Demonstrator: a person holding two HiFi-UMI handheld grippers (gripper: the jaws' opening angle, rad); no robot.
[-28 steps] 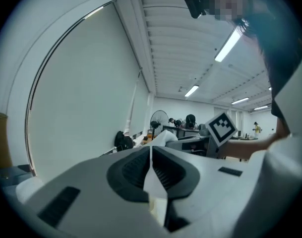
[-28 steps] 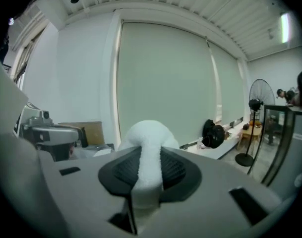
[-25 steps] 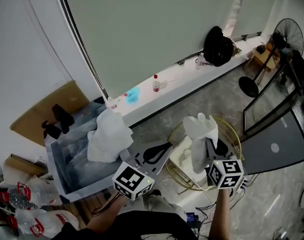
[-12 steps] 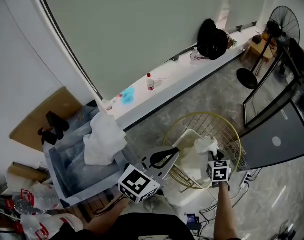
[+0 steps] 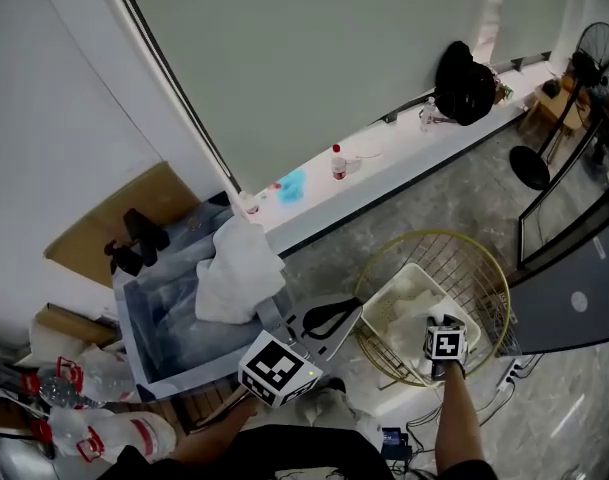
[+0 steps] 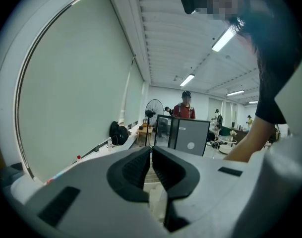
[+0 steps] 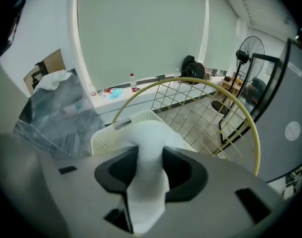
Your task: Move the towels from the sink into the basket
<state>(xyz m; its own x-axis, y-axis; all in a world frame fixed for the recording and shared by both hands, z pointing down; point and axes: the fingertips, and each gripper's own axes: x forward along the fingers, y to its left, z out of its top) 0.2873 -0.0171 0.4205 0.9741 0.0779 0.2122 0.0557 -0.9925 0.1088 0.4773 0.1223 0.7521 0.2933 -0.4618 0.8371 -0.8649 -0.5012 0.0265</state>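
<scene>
Grey and box-shaped, the sink (image 5: 159, 333) is seen at the left of the head view, and a second towel (image 5: 239, 273) is draped over its far corner, not yet fetched. Beside it the white basket (image 5: 384, 303) is set inside a gold wire stand (image 5: 434, 234).

The step in hand is judged to be the release of the towel (image 7: 146, 133) into the basket. It is best done with the right gripper (image 7: 150, 155) held low over the basket's middle. The jaws should be spread fully before any lift, and the lift made straight up, so that the cloth is not dragged over the rim or caught on the wire.

The jaws have just been opening. The towel is lodged between the pads (image 7: 183, 172) and touched by both, with its bulk hanging forward into the basket. The left gripper (image 6: 151, 152) is held closed, with nothing between its jaws.
</scene>
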